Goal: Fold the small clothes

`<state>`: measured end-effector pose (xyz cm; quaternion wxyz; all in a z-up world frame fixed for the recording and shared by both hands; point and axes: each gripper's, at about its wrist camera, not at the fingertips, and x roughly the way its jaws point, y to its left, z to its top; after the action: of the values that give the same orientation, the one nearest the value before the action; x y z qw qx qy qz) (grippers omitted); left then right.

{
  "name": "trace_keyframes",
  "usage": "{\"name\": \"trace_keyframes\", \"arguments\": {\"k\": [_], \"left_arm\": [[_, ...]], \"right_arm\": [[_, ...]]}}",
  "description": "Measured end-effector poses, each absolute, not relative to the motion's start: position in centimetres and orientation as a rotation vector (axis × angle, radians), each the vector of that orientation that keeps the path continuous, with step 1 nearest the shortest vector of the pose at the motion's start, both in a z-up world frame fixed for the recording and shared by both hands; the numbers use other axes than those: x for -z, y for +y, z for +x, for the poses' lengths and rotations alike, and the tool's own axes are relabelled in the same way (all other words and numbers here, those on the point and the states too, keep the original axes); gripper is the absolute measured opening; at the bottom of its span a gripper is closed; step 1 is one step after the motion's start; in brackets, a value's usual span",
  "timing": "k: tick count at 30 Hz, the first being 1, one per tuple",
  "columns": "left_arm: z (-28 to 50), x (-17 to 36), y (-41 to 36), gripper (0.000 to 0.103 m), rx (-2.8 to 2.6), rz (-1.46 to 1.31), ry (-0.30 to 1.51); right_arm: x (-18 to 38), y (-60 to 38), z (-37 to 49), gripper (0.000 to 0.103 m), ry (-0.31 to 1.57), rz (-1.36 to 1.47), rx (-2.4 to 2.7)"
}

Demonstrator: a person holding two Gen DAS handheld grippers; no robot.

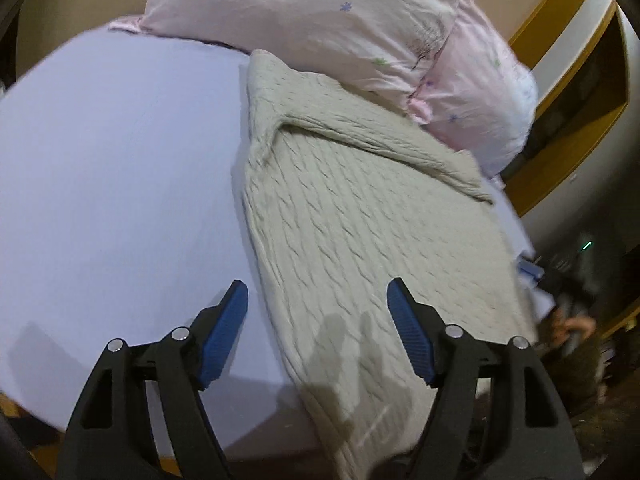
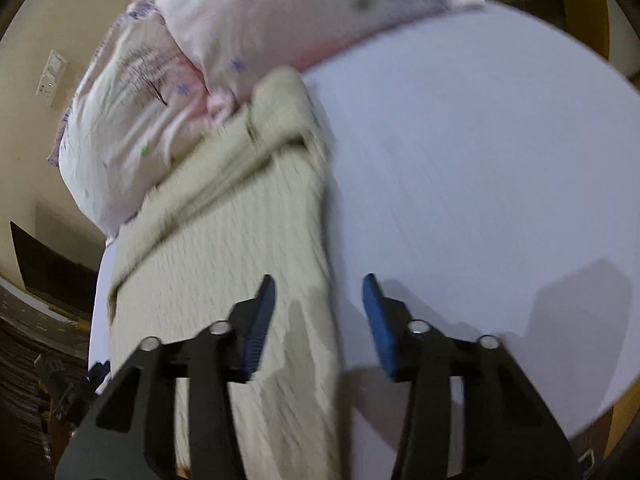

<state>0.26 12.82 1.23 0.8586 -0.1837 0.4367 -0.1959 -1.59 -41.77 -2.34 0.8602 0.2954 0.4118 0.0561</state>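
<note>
A beige cable-knit sweater lies flat on the lavender bed sheet, one sleeve folded across its upper part. My left gripper is open and empty, hovering above the sweater's near left edge. In the right wrist view the sweater runs down the left half, blurred by motion. My right gripper is open and empty above the sweater's right edge, its right finger over the sheet.
Two pink floral pillows lie at the head of the bed against the sweater's far end; they also show in the right wrist view. A wooden frame and dark clutter on the floor stand beyond the bed's right edge.
</note>
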Motion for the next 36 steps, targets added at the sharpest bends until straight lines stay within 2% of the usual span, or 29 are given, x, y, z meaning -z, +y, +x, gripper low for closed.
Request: {"name": "trace_keyframes", "arguments": {"k": [7,9,10,11,12,13,14,15,21,26,29,32,34,36], "left_arm": [[-3.6,-0.7,11.7,0.072,0.513,-0.456,0.933],[-4.6,-0.7,11.4,0.066,0.516,-0.465,0.941],[-4.9,-0.6,11.4,0.062,0.512,-0.469,0.948],[-5.2,-0.6,11.2,0.054,0.499,-0.469,0.963],[-5.4,-0.6,11.2,0.042,0.484,-0.466,0.976],[-5.4,-0.4,11.2,0.035,0.474,-0.465,0.988],[-5.4,-0.1,11.0,0.020,0.469,-0.471,1.014],[-5.3,0.1,10.9,0.011,0.475,-0.480,1.034],[-3.4,-2.6,11.4,0.008,0.536,-0.488,0.958],[5.0,-7.5,12.9,0.008,0.482,-0.453,0.781],[12.5,-7.6,13.9,0.008,0.393,-0.510,0.744],[20.0,-4.3,14.5,0.007,0.306,-0.555,0.817],[22.0,-2.1,15.0,0.007,0.287,-0.606,0.878],[22.7,-1.0,15.7,0.007,0.306,-0.669,0.894]], "right_arm": [[5.5,-40.3,-6.5,0.028,0.914,0.785,-0.464],[6.6,-40.0,-7.3,0.023,0.923,0.839,-0.536],[7.2,-39.8,-7.4,0.013,0.936,0.860,-0.563],[7.6,-39.5,-7.4,0.009,0.939,0.867,-0.575],[7.7,-39.2,-7.4,0.009,0.926,0.874,-0.597],[7.5,-39.0,-7.3,0.009,0.910,0.877,-0.613],[7.2,-39.0,-7.1,0.009,0.897,0.881,-0.627],[6.6,-39.0,-6.9,0.009,0.872,0.888,-0.646],[0.3,-40.3,-3.1,0.008,0.659,0.889,-0.685],[-4.7,-41.4,5.8,0.008,0.526,0.881,-0.656],[-4.2,-42.1,12.3,0.008,0.528,0.916,-0.590],[-1.5,-42.2,18.3,0.008,0.624,0.930,-0.456],[0.4,-42.3,20.3,0.008,0.680,0.973,-0.416],[0.0,-42.3,21.2,0.008,0.657,0.958,-0.429]]}}
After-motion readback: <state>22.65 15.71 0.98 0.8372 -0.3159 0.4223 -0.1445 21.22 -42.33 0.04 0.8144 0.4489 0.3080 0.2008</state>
